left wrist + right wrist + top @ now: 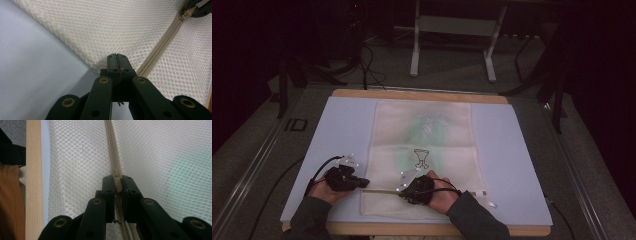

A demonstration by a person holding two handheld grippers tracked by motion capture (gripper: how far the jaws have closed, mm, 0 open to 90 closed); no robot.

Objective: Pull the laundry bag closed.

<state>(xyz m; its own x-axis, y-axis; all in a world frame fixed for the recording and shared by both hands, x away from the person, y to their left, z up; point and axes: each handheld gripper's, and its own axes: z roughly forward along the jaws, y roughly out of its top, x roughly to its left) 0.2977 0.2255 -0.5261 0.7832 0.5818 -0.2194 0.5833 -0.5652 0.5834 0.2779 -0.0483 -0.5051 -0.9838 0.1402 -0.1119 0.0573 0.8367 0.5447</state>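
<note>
High view: a cream mesh bag (424, 155) lies flat on the pale blue table cover (337, 130), its zipper (382, 190) running across the near end. The left gripper (362, 183) sits at the bag's left edge, at the end of the zipper line; the right gripper (404, 191) rests on the zipper farther along, near the bag's middle. A goblet-like outline drawing (421, 157) and a faint green patch (429, 130) mark the bag. Left gripper view: the left gripper (117, 58) has its jaws pressed together on the corner of the mesh bag (105, 27), where the fabric edge meets the blue cover (32, 67); the zipper (160, 50) runs away to the upper right, where the slider (184, 15) sits at the tip of the other gripper. Right gripper view: the right gripper (117, 185) pinches the beige zipper pull (117, 183) between its jaws, with the zipper (112, 150) extending straight ahead over the mesh bag (80, 165); the table's wooden edge (33, 170) runs along the left.
</note>
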